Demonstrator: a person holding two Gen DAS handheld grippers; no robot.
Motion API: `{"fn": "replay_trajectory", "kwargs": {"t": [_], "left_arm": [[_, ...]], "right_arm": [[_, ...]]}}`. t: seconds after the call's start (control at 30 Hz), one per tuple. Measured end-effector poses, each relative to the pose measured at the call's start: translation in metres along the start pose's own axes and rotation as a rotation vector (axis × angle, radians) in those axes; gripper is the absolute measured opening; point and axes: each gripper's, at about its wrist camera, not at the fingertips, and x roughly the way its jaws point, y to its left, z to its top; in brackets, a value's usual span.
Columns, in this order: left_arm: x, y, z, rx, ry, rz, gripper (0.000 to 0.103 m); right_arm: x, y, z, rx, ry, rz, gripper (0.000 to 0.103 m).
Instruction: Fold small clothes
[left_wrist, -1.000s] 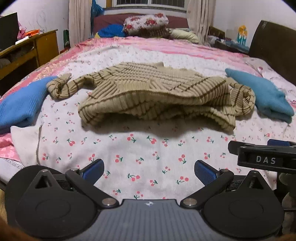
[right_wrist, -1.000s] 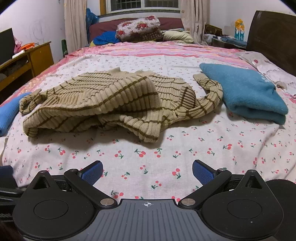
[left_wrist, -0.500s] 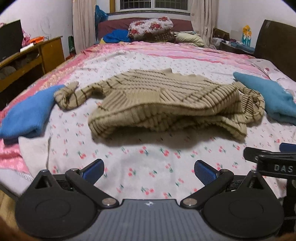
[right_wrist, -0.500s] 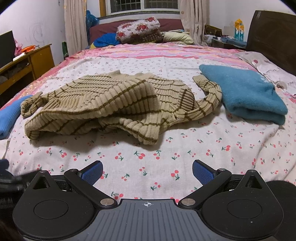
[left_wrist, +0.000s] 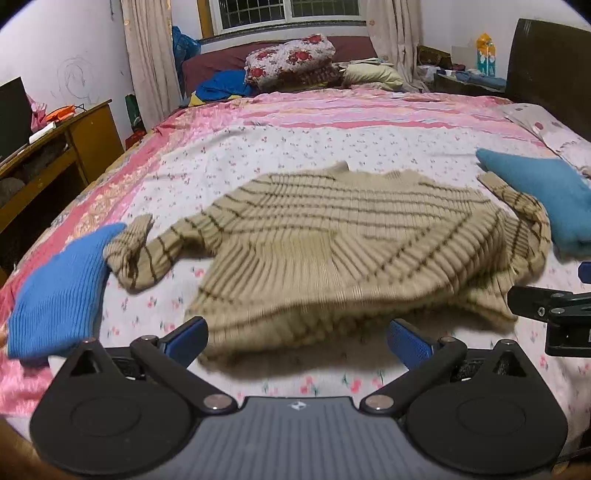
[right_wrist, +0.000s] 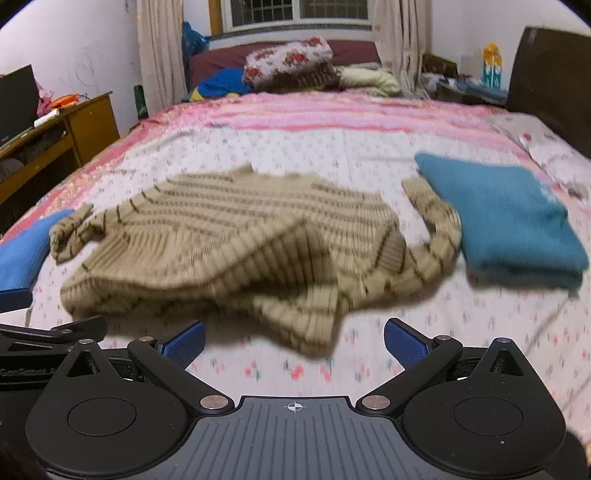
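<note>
Jaws wide — striped sweater (left_wrist: 354, 251) untouched

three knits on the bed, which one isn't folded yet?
The tan striped sweater in the middle: it lies rumpled with both sleeves sprawled out. The bright blue knit to its left and the teal knit to its right are neat folded stacks.

Both grippers held low, side by side, jaws spread wide.

The left gripper (left_wrist: 297, 341) and right gripper (right_wrist: 294, 339) hold nothing; each one's blue pads (left_wrist: 408, 341) stand well apart, pointing forward.
</note>
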Motion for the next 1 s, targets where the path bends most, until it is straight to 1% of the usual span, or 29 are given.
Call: {"fn": "replay_trajectory", "kwargs": {"t": [0.13,0.27,0.47,1.0], "left_arm": [[0.008,0.0,0.015,0.034,0.001,0.019,0.103],[0.016,0.001,0.023,0.043,0.011,0.019,0.103],[0.024,0.002,0.028,0.064,0.024,0.022,0.103],[0.042,0.011,0.034,0.073,0.059,0.015,0.103]], "right_arm": [[0.008,0.0,0.022,-0.009,0.005,-0.011,0.103],[0.015,0.001,0.036,-0.006,0.007,-0.007,0.103],[0.023,0.001,0.041,-0.008,0.016,0.002,0.103],[0.039,0.007,0.048,-0.04,0.034,0.025,0.103]]}}
